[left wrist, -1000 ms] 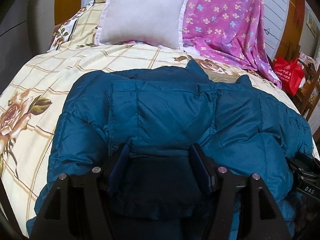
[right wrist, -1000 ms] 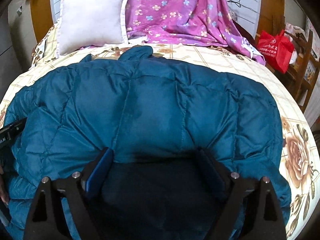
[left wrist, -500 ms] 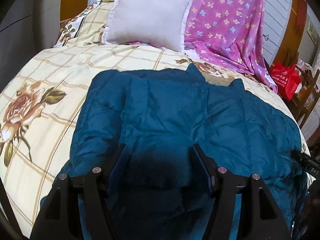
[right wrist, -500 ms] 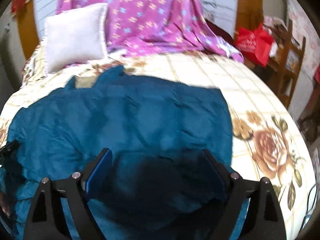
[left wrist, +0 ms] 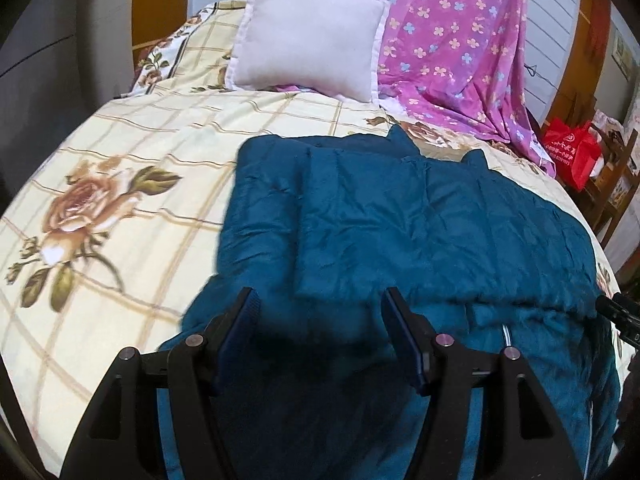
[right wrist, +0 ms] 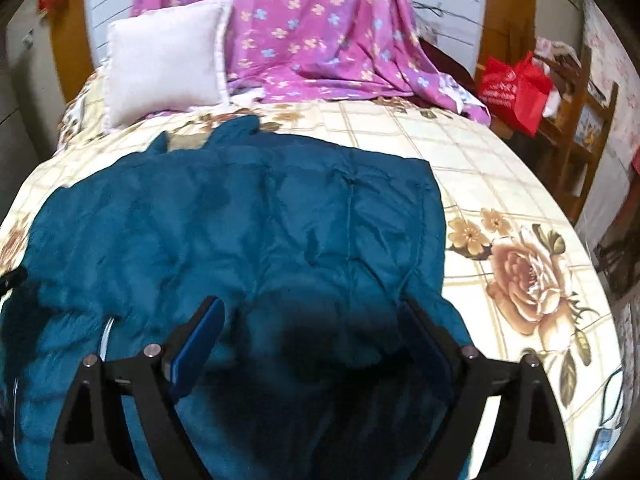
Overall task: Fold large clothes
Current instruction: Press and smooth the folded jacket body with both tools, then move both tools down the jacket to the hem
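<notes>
At the bottom of the left wrist view the left gripper has its fingers spread apart over the teal quilted jacket, gripping nothing. Likewise the right gripper sits wide apart low in its frame above the jacket. The jacket fills the centre, lying on a floral bedspread, with a white pillow and purple sheet at the top.

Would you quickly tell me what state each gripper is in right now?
Left gripper: open, holding nothing, above the teal jacket.
Right gripper: open, holding nothing, above the same jacket.
</notes>
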